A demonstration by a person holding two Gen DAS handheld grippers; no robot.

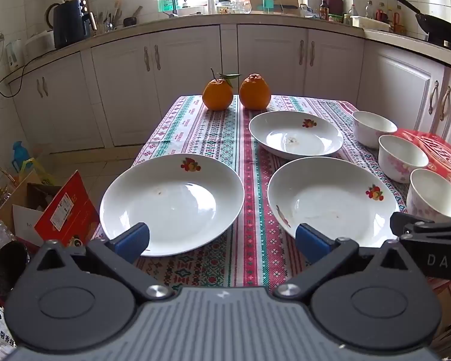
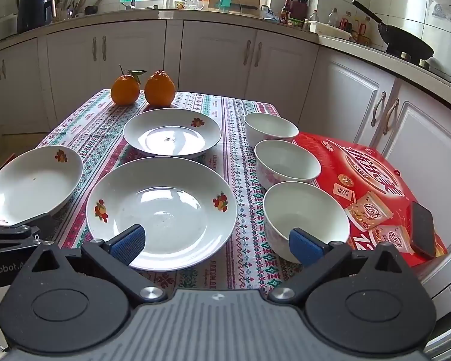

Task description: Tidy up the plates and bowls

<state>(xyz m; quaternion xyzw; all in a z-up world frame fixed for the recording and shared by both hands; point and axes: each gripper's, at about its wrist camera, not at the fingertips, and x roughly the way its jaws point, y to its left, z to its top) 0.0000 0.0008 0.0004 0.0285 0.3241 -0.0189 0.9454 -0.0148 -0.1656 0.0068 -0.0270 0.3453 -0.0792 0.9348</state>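
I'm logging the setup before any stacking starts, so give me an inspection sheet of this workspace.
Surface: table with patterned tablecloth, partly covered by dishes.
Job's things: three plates, the left plate, the near plate and the far plate, all apart; three bowls in a row at the right; none stacked.
Clutter: two oranges at the far edge; red box with a phone on it.
Grippers: left gripper and right gripper both open, holding nothing.
Cables: black cord on the left wall.
Surroundings: kitchen counter, white cabinets, wok, boxes on the floor.
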